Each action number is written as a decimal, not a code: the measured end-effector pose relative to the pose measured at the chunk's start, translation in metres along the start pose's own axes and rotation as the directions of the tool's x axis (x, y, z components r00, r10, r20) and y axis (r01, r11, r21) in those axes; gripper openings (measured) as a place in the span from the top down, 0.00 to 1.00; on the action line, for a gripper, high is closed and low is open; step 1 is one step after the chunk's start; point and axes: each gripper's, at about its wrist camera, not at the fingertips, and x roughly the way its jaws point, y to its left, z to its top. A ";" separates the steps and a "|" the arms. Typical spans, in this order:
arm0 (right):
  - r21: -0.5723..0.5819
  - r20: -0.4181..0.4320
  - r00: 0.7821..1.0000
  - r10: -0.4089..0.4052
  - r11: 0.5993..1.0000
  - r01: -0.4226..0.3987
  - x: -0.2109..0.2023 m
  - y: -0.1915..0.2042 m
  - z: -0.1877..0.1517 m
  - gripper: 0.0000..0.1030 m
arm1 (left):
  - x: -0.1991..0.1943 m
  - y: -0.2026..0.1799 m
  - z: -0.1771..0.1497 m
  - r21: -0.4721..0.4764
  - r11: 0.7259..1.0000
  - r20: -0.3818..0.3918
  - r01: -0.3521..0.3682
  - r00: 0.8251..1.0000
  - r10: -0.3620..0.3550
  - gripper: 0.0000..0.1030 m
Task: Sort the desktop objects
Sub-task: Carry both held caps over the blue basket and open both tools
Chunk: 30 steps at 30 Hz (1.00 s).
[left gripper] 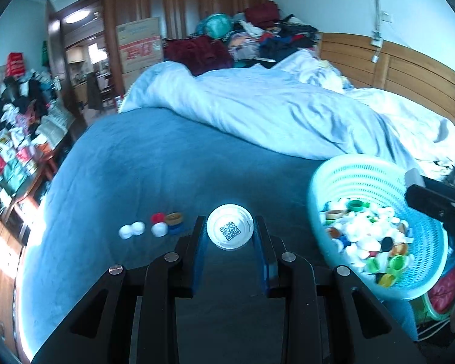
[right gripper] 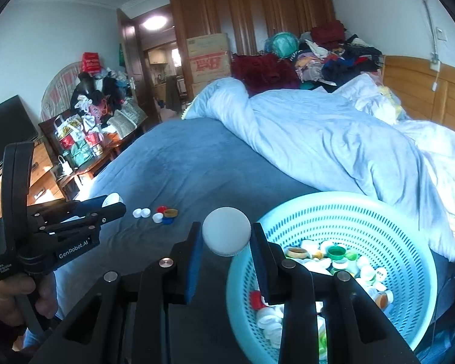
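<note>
My left gripper [left gripper: 230, 231] is shut on a white bottle cap [left gripper: 230, 230] whose inside shows a QR code; the same gripper [right gripper: 110, 203] is seen from the right wrist at the left, with its cap [right gripper: 111, 199] at its tip. My right gripper [right gripper: 226, 236] is shut on a plain white cap [right gripper: 226, 235], held just left of the rim of a light blue basket [right gripper: 379, 212]. The basket [left gripper: 348, 176] holds several mixed caps. A small group of caps [left gripper: 163, 224] in white, red, brown and blue lies on the blue blanket [left gripper: 154, 163], left of my left gripper.
A rumpled pale duvet [left gripper: 273, 109] covers the far half of the bed. Clothes are piled at the back by the wardrobe [right gripper: 245, 9]. A cluttered wooden dresser [right gripper: 75, 157] stands along the bed's left edge. A hand [right gripper: 6, 297] grips the left tool's handle.
</note>
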 end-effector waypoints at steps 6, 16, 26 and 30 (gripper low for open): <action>0.015 0.007 0.999 -0.033 0.999 0.033 -0.012 -0.020 0.000 0.67 | 0.002 -0.044 0.017 0.051 0.996 0.006 0.070 0.997 -0.071 0.76; 0.052 0.008 0.997 -0.072 0.996 0.071 -0.025 -0.044 -0.002 0.67 | 0.013 -0.100 0.045 0.100 0.979 -0.016 0.179 0.984 -0.178 0.76; 0.115 -0.031 0.994 -0.106 0.987 0.109 -0.028 -0.070 -0.009 0.67 | 0.038 -0.132 0.059 0.107 0.961 -0.118 0.257 0.962 -0.244 0.76; 0.124 -0.051 0.992 -0.114 0.985 0.120 -0.028 -0.077 -0.010 0.67 | 0.043 -0.140 0.059 0.103 0.954 -0.154 0.281 0.952 -0.264 0.76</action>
